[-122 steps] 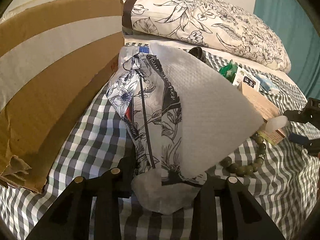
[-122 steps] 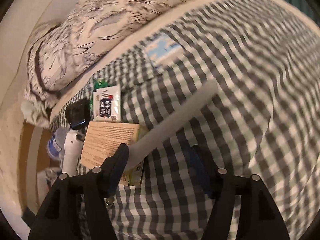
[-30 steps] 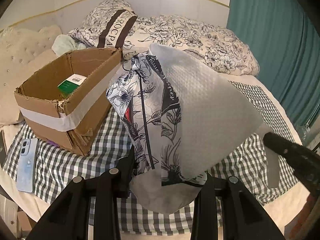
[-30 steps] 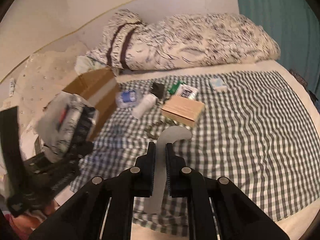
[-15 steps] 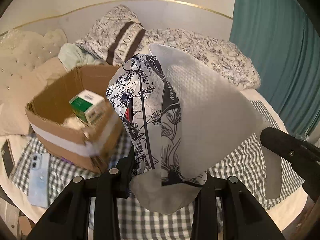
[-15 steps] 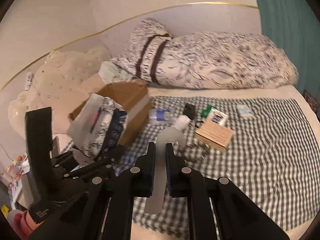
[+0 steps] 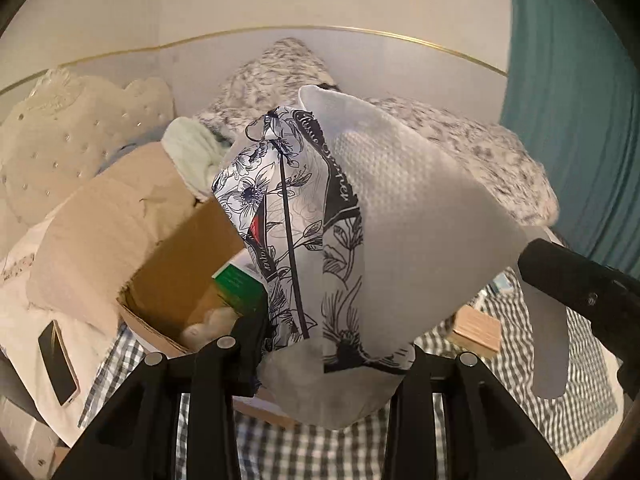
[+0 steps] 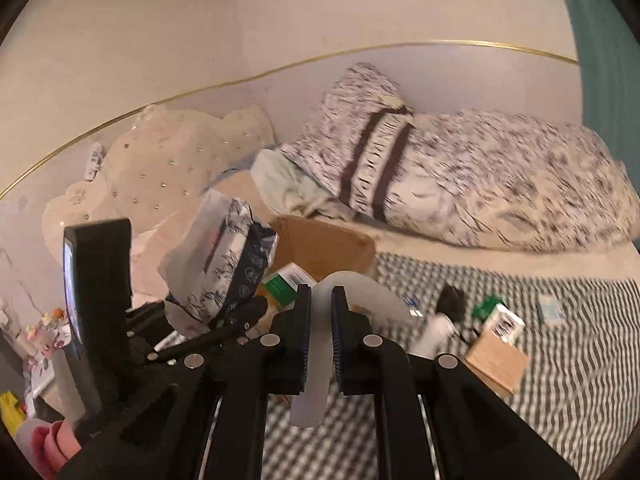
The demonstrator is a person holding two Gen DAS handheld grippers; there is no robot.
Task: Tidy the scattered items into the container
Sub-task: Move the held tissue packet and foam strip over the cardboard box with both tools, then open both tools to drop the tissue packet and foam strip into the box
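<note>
- While most of the clutter lies out on the bed [image 8: 560, 432], the cardboard box [image 8: 328, 248] near its head-end left corner already holds a green-and-white carton [image 8: 286, 282] and some pale things I cannot make out.
- Left gripper [image 7: 332, 354]: jaws partway apart and clamped on a floral tissue pack [image 7: 320, 240], carried in the air close over the box's open top; it is not yet dropped in.
- Right gripper [image 8: 320, 336]: jaws almost together, pinching a flat pale shoehorn-like piece [image 8: 320, 344], also aloft, just beside the box.
- Left to gather, mid-bed toward the pillows: a tan flat box [image 8: 496, 360], a white bottle [image 8: 434, 332], a small green-and-white packet [image 8: 502, 320] and a blue-white sachet [image 8: 550, 308].
- My judgement: under halfway; two items are about to go in and at least four wait.
</note>
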